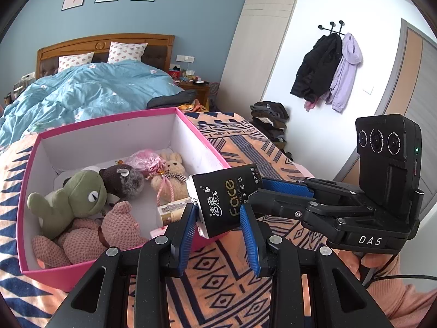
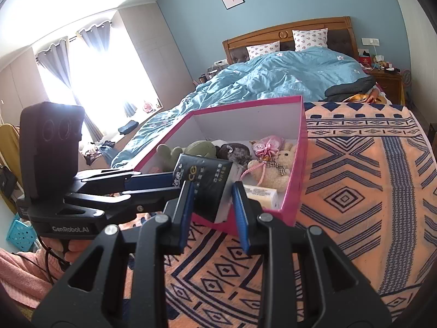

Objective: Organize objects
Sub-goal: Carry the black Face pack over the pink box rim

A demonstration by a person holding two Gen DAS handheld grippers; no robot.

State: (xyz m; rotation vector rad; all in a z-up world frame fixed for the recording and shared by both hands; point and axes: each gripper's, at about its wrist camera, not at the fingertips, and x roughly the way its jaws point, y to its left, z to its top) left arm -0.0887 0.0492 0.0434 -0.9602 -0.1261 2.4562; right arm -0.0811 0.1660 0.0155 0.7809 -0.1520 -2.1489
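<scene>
A black tissue pack (image 1: pixel 224 202) (image 2: pixel 204 180) with "Face" printed on it hangs above the near corner of a pink box (image 1: pixel 103 121) (image 2: pixel 245 102). My left gripper (image 1: pixel 218 209) (image 2: pixel 174 181) is shut on one end of the pack, its blue pads pressing both sides. From the right, my right gripper (image 1: pixel 258 190) (image 2: pixel 212 187) is shut on the other end. Inside the box lie a green frog plush (image 1: pixel 73 199), a brown plush (image 1: pixel 123 180), a beige bunny (image 1: pixel 169 175) (image 2: pixel 275 172), a pink knitted toy (image 1: pixel 114 229) and a cream tube (image 1: pixel 172 211) (image 2: pixel 259 192).
The box stands on an orange and navy patterned blanket (image 1: pixel 240 142) (image 2: pixel 355 191) covering the foot of a bed with a blue duvet (image 1: pixel 90 90) (image 2: pixel 273 76). Folded clothes (image 1: pixel 270 120) are piled by the wall under hanging coats (image 1: pixel 327 65). A nightstand (image 2: pixel 387 79) stands beside the headboard.
</scene>
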